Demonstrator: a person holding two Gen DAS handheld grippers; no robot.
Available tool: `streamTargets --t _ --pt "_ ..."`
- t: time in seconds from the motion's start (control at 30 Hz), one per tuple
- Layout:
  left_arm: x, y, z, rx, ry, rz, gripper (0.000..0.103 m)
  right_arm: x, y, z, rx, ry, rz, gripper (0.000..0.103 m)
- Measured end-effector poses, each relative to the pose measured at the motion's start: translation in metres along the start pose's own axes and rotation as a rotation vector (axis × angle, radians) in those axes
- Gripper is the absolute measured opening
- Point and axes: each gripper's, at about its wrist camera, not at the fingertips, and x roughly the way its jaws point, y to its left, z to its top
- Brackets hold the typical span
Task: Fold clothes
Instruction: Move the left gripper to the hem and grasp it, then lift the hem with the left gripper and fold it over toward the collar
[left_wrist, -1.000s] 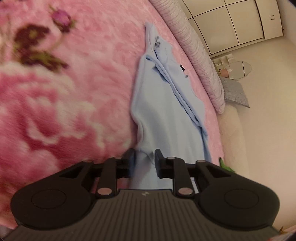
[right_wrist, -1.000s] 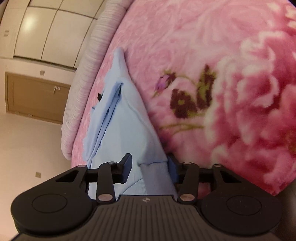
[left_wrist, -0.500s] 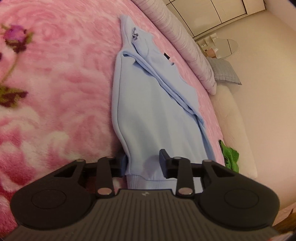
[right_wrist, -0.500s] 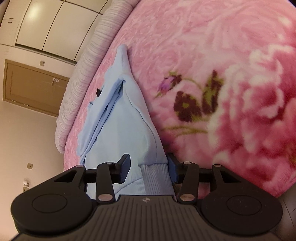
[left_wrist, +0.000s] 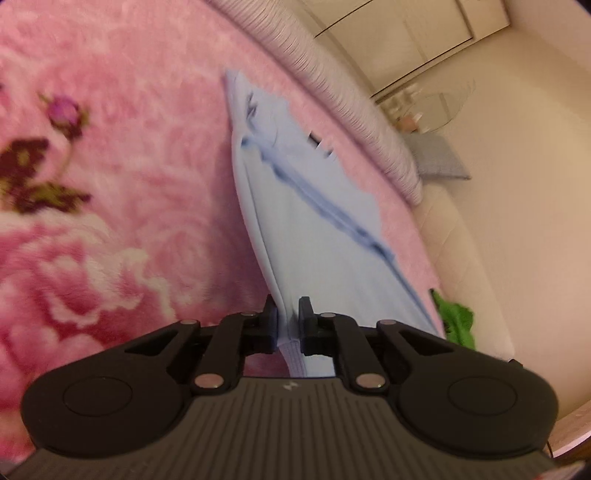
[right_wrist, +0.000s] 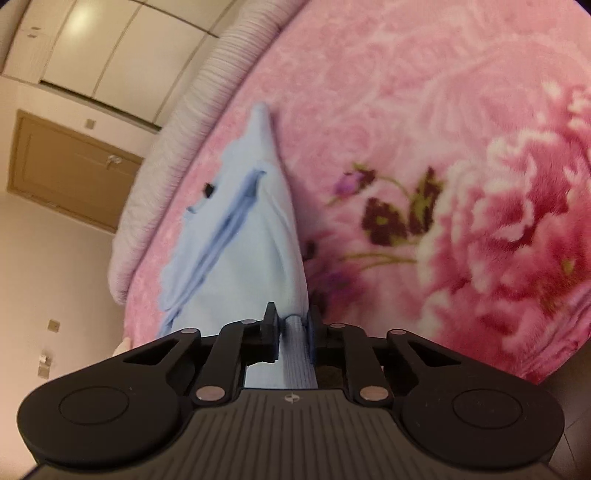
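A light blue sweater (left_wrist: 314, 221) lies lengthwise on a pink flowered blanket (left_wrist: 110, 221), its sleeves folded in along the body. My left gripper (left_wrist: 287, 314) is at the near left corner of the hem, its jaws closing, and the pads pinch the fabric edge. In the right wrist view the same sweater (right_wrist: 255, 229) stretches away from my right gripper (right_wrist: 291, 321). That gripper's jaws are closing too, and its pads press on the ribbed hem band at the near right corner. Both corners are lifted a little off the blanket.
A striped pale bolster (left_wrist: 351, 110) runs along the far edge of the bed. A green item (left_wrist: 456, 319) lies by the bed's side, with a grey cushion (left_wrist: 437, 158) and a round glass table (left_wrist: 436, 107) beyond. A brown door (right_wrist: 70, 170) shows at the left.
Both grippers stood open around the hem corners and have now closed on them. Both have risen, pulling the near hem up off the blanket.
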Motion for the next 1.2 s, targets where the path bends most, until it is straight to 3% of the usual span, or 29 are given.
streamTargets --t 0.13,0.37,0.5,0.6,0.73,0.9,1.0,1.03,1.1,1.13,1.17,1.2 --pt "-0.032 -0.012 -0.021 0.013 -0.021 -0.012 0.007 -0.032 0.011 -0.018 -0.026 -0.007 0.019 0.014" --pt "-0.108 -0.021 -0.086 -0.062 -0.056 -0.068 0.007 -0.11 0.013 -0.084 -0.066 0.01 0.041 0.014" --pt "-0.123 -0.025 -0.097 -0.113 -0.057 -0.088 0.007 -0.131 0.011 -0.103 -0.064 0.036 0.034 0.014" --pt "-0.117 -0.031 -0.075 -0.124 -0.08 -0.134 0.007 -0.132 0.021 -0.093 -0.08 0.031 0.045 0.013" --pt "-0.088 -0.04 -0.016 -0.112 -0.114 -0.177 0.007 -0.108 0.057 -0.043 -0.134 -0.03 0.085 0.013" --pt "-0.016 -0.031 0.07 -0.165 -0.142 -0.11 0.008 -0.038 0.086 0.031 -0.102 -0.1 0.064 0.015" --pt "0.028 -0.007 0.105 -0.244 -0.137 -0.001 0.011 0.024 0.082 0.072 -0.038 -0.095 0.011 0.034" --pt "0.041 0.001 0.115 -0.272 -0.136 0.039 0.011 0.04 0.077 0.082 -0.02 -0.094 -0.022 0.05" --pt "0.046 0.016 0.123 -0.298 -0.143 0.075 0.014 0.063 0.067 0.097 0.001 -0.088 -0.078 0.051" --pt "0.049 0.024 0.127 -0.311 -0.146 0.093 0.019 0.071 0.062 0.102 0.01 -0.085 -0.092 0.055" --pt "0.052 0.031 0.131 -0.324 -0.149 0.111 0.02 0.075 0.056 0.105 0.021 -0.083 -0.094 0.068" --pt "0.054 0.038 0.134 -0.332 -0.15 0.127 0.02 0.077 0.051 0.108 0.023 -0.084 -0.095 0.069"
